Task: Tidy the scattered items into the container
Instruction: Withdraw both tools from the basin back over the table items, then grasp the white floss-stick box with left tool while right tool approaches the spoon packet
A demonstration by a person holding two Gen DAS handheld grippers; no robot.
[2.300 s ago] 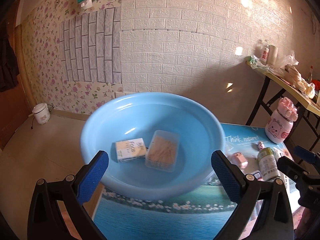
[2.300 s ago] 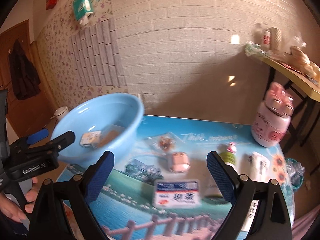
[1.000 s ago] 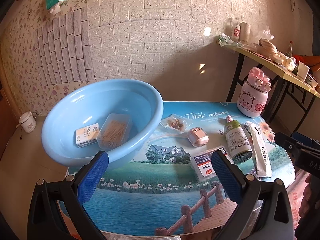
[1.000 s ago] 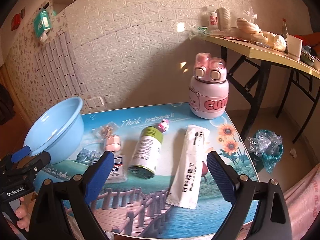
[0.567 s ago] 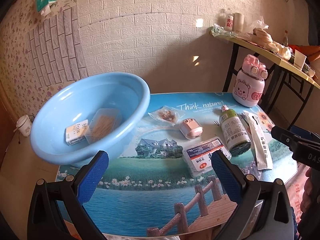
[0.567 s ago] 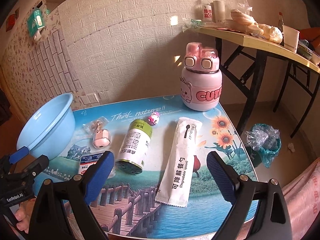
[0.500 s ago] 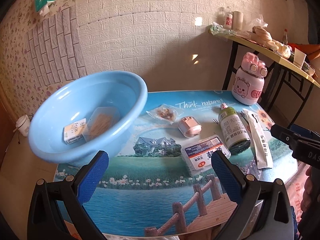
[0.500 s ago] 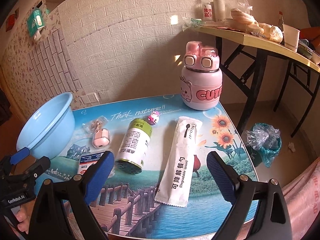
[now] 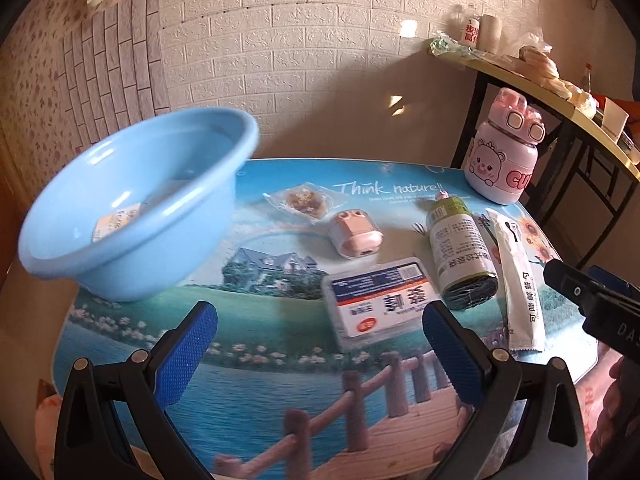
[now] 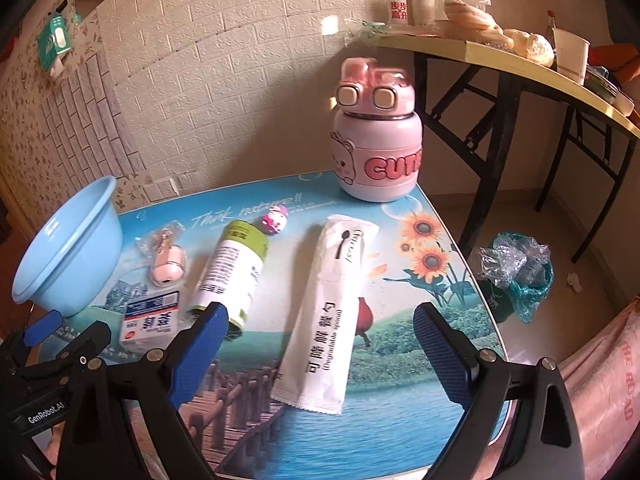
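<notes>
A light blue basin stands at the table's left; it also shows in the right wrist view. Inside lie a small card box and a clear box, mostly hidden by the rim. On the table lie a clear snack packet, a pink gadget, a flat labelled box, a green-capped bottle and a white spoon sachet. My left gripper is open and empty above the front edge, just before the flat box. My right gripper is open and empty over the sachet's near end.
A pink bear flask stands at the table's back right, with a small pink toy in front of it. A yellow side table with food stands to the right. A bin bag lies on the floor.
The left gripper has swung right from the basin and come low toward the flat box. The right gripper has swung right and closer to the sachet. Both stayed open.
</notes>
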